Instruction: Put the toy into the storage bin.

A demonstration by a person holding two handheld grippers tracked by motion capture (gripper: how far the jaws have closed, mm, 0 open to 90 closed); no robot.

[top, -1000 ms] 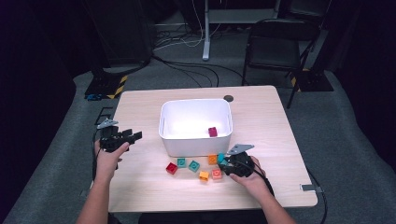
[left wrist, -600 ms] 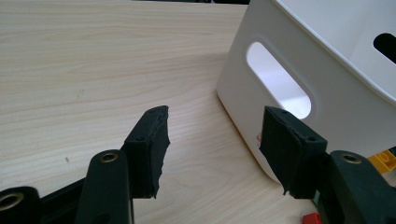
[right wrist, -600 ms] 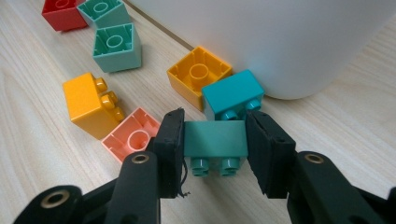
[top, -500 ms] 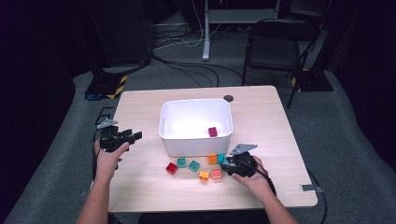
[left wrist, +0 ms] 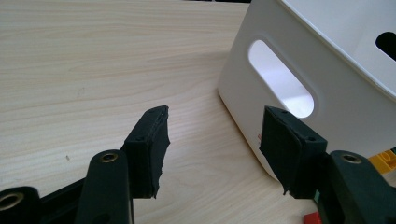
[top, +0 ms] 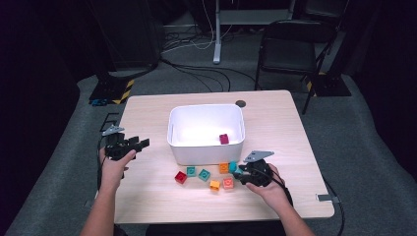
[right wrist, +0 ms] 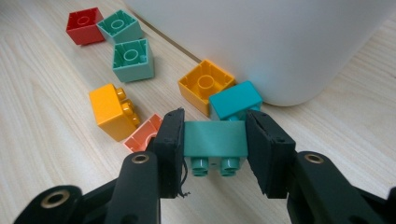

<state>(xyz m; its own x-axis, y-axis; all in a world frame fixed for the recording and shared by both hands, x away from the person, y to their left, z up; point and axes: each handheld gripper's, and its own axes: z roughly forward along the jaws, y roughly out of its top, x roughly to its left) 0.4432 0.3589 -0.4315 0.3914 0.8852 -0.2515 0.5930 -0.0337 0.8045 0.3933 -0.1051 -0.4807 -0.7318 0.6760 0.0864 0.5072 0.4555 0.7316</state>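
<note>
The right gripper (right wrist: pixel 214 140) holds a teal brick (right wrist: pixel 215 139) clamped between its two pads, studs pointing back toward the hand, just in front of the white bin (top: pixel 206 129), low over the table (top: pixel 147 196). In my judgement the likely job is lifting this brick over the bin's near wall and dropping it inside, where a magenta brick (top: pixel 223 138) already lies. The grip sits on smooth side faces, so the brick could pivot or slip out during the lift. A second teal brick (right wrist: pixel 235 100) sits right behind the held one, seemingly touching it and close against the bin wall; it could be dragged along or knocked. An orange open-bottomed brick (right wrist: pixel 205 86) beside it, a yellow-orange brick (right wrist: pixel 113 111) and a salmon brick (right wrist: pixel 142 134) crowd the near side of the bin and could be nudged by the jaws. A low lift might clip the bin's rim.

To the left of the bin, the left gripper (left wrist: pixel 212 149) hangs with jaws apart and nothing between them, facing the bin's handle slot (left wrist: pixel 280 79).

No brand, label or readable writing shows on the bricks or the bin.
</note>
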